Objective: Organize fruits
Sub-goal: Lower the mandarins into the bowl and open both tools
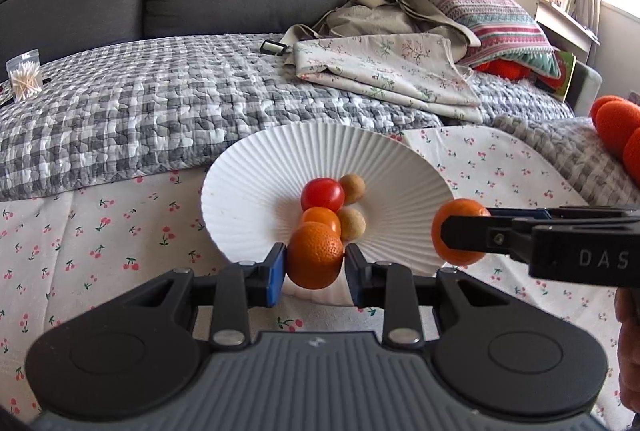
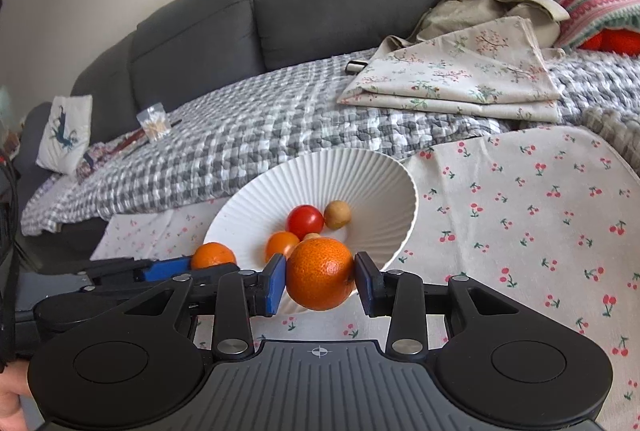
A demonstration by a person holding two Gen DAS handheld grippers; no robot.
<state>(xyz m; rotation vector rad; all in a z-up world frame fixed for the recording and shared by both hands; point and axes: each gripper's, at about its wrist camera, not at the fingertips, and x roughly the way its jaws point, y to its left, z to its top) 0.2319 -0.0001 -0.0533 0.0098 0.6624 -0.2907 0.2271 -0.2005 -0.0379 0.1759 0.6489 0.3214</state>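
Orange skin is pinched on both sides: the left gripper point(image 1: 314, 263) holds one mandarin point(image 1: 315, 255) between its blue-padded fingers point(image 1: 276, 273) at the near rim of the white ribbed bowl point(image 1: 256, 175), and the right gripper point(image 2: 320, 281) holds a second mandarin point(image 2: 320, 273) at the same rim, a little further along it. Inside the bowl lie a red tomato point(image 1: 322, 194), a small orange fruit point(image 1: 320, 218) and two tan round fruits point(image 1: 352, 189), clustered low in the middle. The bowl sits on the cherry-print cloth point(image 1: 120, 231) over the table, near its far edge, hard against the grey checked quilt point(image 1: 120, 111). The risks are plain. Both grippers crowd one stretch of rim, so they may knock each other. A mandarin let go from this height could roll into the cluster and scatter it, or bounce out over the shallow wall. Whether either fruit already clears the rim is hard to judge through the fisheye; released short, it would drop onto the cloth and roll.
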